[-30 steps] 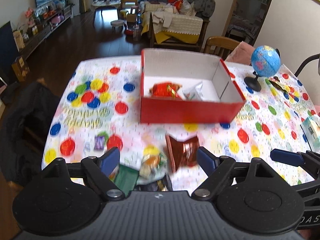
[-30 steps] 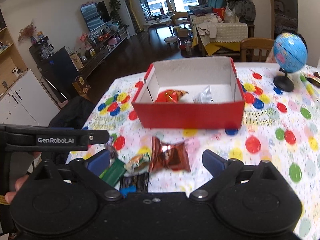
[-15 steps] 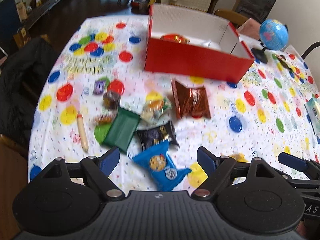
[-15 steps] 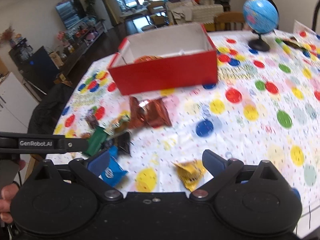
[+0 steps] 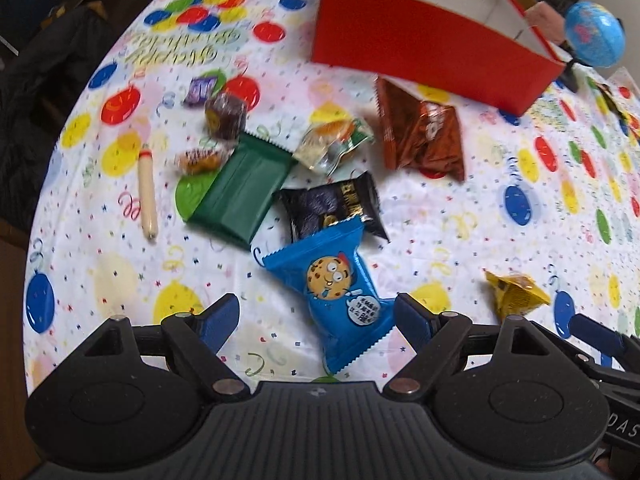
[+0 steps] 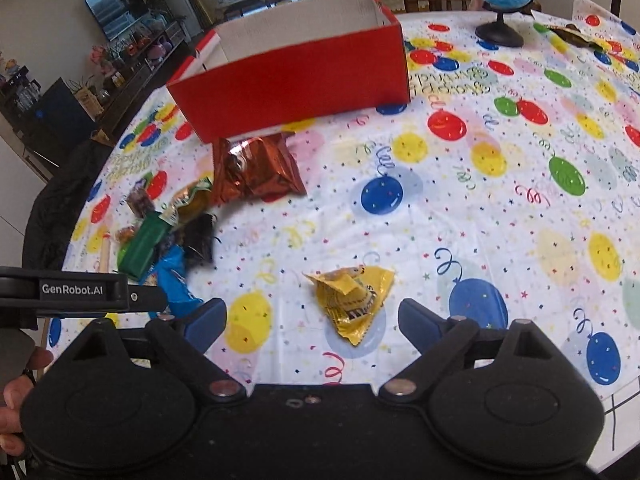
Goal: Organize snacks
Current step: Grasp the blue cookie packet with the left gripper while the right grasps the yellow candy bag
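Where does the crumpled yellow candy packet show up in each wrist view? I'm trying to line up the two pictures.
Left wrist view: the crumpled yellow candy packet lies at lower right on the balloon-print tablecloth, right of the blue cookie packet.
Right wrist view: the same packet lies low in the centre, between the open fingers.
Shared landmark: the red cardboard box, at the top of both views.

Right gripper [image 6: 312,316] fingers closing around yellow candy packet [image 6: 352,300], not touching.

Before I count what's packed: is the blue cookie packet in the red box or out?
Out. The blue cookie packet lies flat on the tablecloth, well short of the red box.
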The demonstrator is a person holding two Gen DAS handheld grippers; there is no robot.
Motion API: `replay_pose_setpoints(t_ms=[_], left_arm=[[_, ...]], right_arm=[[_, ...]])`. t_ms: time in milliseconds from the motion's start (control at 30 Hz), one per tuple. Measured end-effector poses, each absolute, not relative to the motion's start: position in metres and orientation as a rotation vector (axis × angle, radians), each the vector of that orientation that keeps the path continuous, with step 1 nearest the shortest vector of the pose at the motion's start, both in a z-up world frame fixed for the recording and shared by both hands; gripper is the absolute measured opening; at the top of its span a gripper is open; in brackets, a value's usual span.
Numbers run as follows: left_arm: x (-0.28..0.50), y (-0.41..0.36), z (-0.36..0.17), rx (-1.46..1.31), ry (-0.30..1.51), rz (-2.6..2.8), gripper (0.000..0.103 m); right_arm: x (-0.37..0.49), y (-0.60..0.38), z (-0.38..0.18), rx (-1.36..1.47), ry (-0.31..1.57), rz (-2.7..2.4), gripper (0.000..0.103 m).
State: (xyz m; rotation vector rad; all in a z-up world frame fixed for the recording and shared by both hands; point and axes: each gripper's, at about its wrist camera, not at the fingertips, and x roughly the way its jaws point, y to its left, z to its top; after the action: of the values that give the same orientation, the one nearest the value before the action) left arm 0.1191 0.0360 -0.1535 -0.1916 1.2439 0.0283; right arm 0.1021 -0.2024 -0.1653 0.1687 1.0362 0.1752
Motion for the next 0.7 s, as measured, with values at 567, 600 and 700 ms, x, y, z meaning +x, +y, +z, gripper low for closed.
replay_pose_setpoints(t_ms=[567, 600, 700], left_arm=[[0.135, 0.029, -0.176, -0.264, 1.295, -0.012, 0.084], [0.136, 0.029, -0.176, -0.267, 1.297, -0.013, 0.084], [0.137, 0.029, -0.175, -0.277, 1.293, -0.016, 0.084]], right_arm=[[0.128, -0.198, -0.190, 0.131, 1.085, 0.180, 0.070], [0.129, -0.198, -0.191, 0.128, 1.085, 0.178, 0.068], [0.132, -0.198, -0.192, 0.118, 1.086, 0.172, 0.063]])
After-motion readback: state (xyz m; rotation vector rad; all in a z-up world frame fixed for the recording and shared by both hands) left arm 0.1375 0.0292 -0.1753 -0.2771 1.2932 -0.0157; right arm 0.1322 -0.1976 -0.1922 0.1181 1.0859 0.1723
